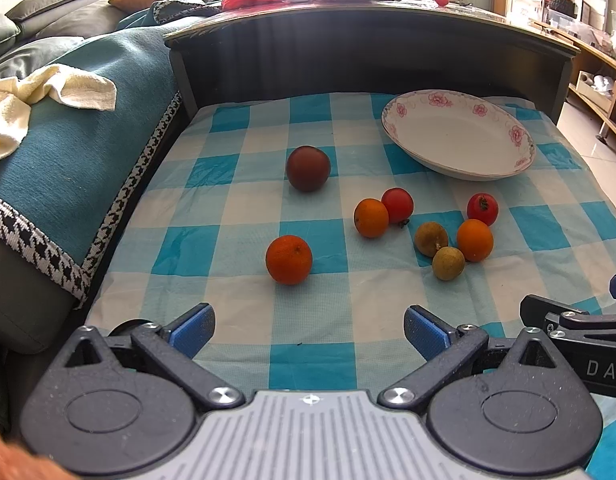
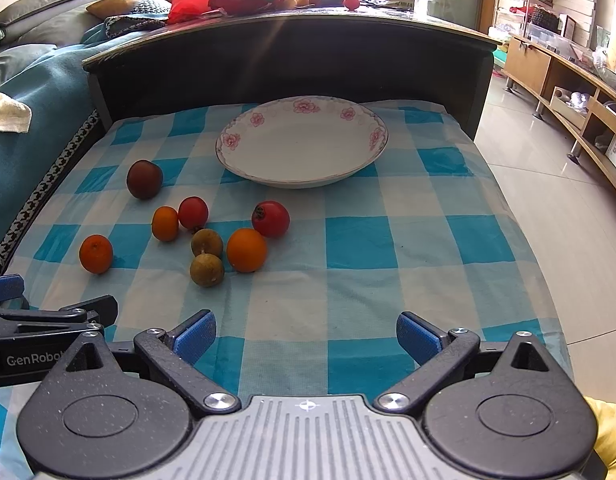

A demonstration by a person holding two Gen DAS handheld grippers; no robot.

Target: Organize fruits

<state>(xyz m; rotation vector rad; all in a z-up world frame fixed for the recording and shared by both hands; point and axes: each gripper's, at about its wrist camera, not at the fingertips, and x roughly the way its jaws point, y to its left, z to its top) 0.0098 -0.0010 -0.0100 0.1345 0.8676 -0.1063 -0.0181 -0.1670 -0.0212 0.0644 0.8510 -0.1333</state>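
Nearest us, our left claw (image 1: 308,330) and right claw (image 2: 305,330) both hang wide and empty over the checked cloth (image 2: 348,300) on the table. Beyond them all eight fruits (image 2: 207,240) lie loose on the cloth, from the nearest orange (image 1: 288,259) to the dark plum (image 1: 308,168). Farthest, the plate (image 2: 301,142) holds nothing, so we judge the sorting not yet begun.

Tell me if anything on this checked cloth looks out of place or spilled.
Nothing is spilled or damaged. The only oddity: all eight fruits, such as the dark plum and the mandarin, lie loose on the checked cloth, while the flowered plate is empty. Both grippers are open, holding nothing.
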